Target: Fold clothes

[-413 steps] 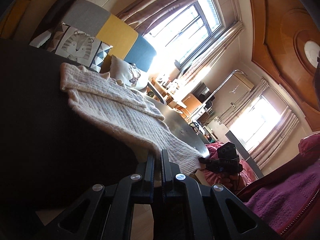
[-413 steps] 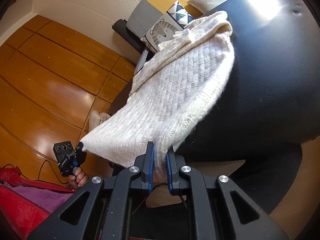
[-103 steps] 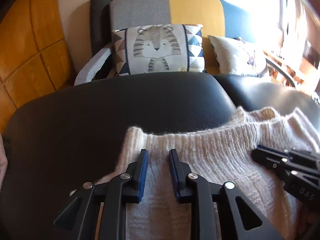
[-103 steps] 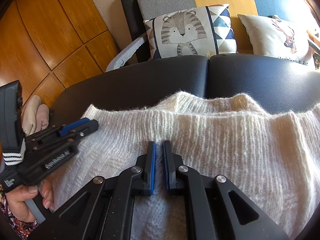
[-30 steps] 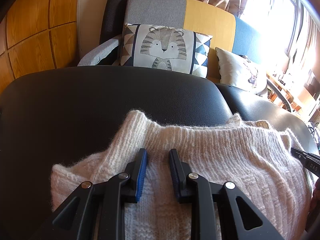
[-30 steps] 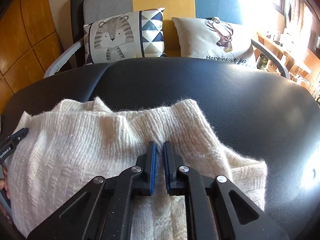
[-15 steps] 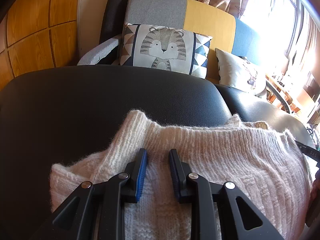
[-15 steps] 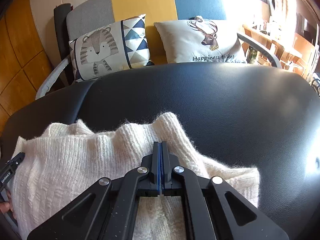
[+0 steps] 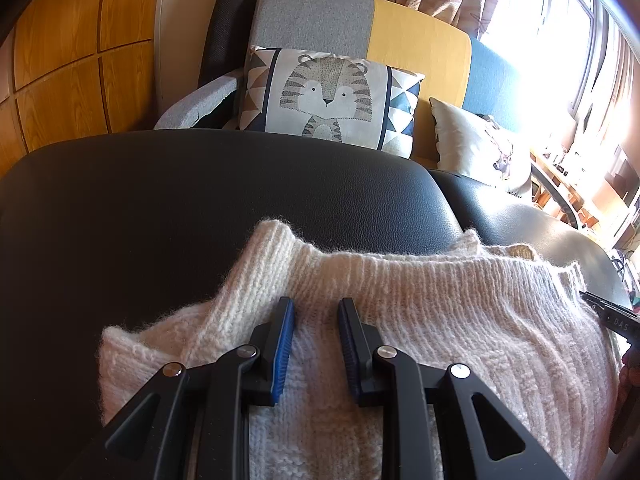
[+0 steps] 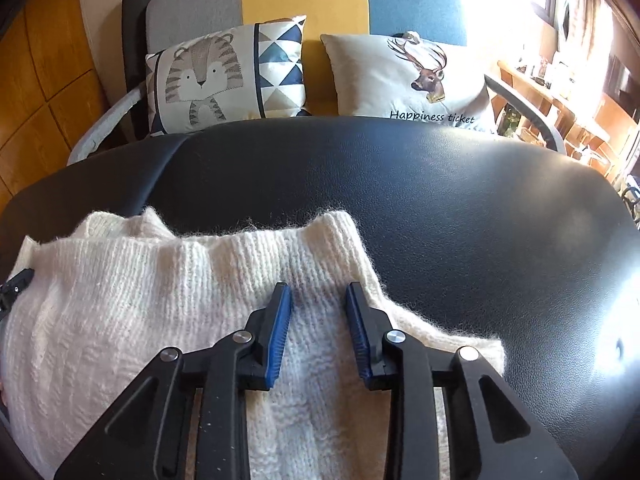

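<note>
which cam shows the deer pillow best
The right wrist view. There the deer pillow faces the camera almost whole, with the stag print and the words "Happiness ticket" readable. In the left wrist view the same pillow sits far right, partly cut by the black cushion and washed out by window glare.

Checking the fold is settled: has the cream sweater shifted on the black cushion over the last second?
No. In the left wrist view the cream knit sweater lies the same against the black leather cushion, its raised corner at the same spot.

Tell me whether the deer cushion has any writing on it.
Yes: the right wrist view shows the words "Happiness ticket" printed under the deer on the deer cushion.
</note>
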{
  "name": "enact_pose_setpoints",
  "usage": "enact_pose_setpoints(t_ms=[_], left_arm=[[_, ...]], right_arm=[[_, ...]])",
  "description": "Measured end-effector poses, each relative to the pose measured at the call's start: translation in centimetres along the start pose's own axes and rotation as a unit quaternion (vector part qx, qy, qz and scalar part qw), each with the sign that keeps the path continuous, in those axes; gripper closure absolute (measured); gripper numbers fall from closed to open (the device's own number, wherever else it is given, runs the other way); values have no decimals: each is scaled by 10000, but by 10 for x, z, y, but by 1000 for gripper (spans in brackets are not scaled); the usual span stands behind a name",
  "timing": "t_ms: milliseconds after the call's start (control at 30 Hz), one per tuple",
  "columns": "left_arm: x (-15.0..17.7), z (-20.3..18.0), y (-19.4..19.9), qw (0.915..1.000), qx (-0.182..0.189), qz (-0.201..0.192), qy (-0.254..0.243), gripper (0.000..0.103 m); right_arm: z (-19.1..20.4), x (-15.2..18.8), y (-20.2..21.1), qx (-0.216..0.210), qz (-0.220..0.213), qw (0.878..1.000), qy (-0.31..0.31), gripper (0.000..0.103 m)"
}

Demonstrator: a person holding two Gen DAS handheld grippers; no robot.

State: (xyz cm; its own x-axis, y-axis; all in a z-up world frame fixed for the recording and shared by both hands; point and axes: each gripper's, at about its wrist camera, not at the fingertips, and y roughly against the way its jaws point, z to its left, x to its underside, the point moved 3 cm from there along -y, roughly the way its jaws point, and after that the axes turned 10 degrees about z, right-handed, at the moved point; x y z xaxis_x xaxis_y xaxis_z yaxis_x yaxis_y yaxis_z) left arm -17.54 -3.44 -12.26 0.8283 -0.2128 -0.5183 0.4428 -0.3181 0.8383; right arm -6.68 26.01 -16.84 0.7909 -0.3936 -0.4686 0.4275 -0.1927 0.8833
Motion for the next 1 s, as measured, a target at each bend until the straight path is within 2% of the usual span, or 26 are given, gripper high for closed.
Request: enact_pose_setpoints(t_ms=[67,167,300,467,600,700,767,833,933,1000], left_arm=[[0,0,0,10000,9,0,6,80],[0,0,0,10000,20,-2,10,80],[1,1,1,10000,28,-5,8,80],[0,1,0,10000,36,-8,8,80],[1,2,0,10000,40,-11,5,80],[1,2,1,10000,42,-12,7,80],[1,1,1,10000,39,-13,7,80],[1,1,0,10000,32,-14,3,80],[1,0,1,10000,37,-14,7,80],[1,0,1,10000,50,-14,14,80]], right_arm=[[-5,0,0,23,-39,9999,-98,94],[-18,-1,3,-23,-126,9991,-394,97],[-34,-5,10,20,-303,9971,-705,98],[-41,-7,-2,-193,-176,9958,-879,97],[-42,-8,-3,-493,-121,9948,-887,90],[-42,-6,15,-529,-385,9939,-885,88],[-32,-6,30,-545,-665,9942,-645,88],[-11,-9,39,-608,-787,9950,-134,88],[19,-15,29,-429,-525,9959,605,88],[25,-18,12,-332,-227,9968,691,88]])
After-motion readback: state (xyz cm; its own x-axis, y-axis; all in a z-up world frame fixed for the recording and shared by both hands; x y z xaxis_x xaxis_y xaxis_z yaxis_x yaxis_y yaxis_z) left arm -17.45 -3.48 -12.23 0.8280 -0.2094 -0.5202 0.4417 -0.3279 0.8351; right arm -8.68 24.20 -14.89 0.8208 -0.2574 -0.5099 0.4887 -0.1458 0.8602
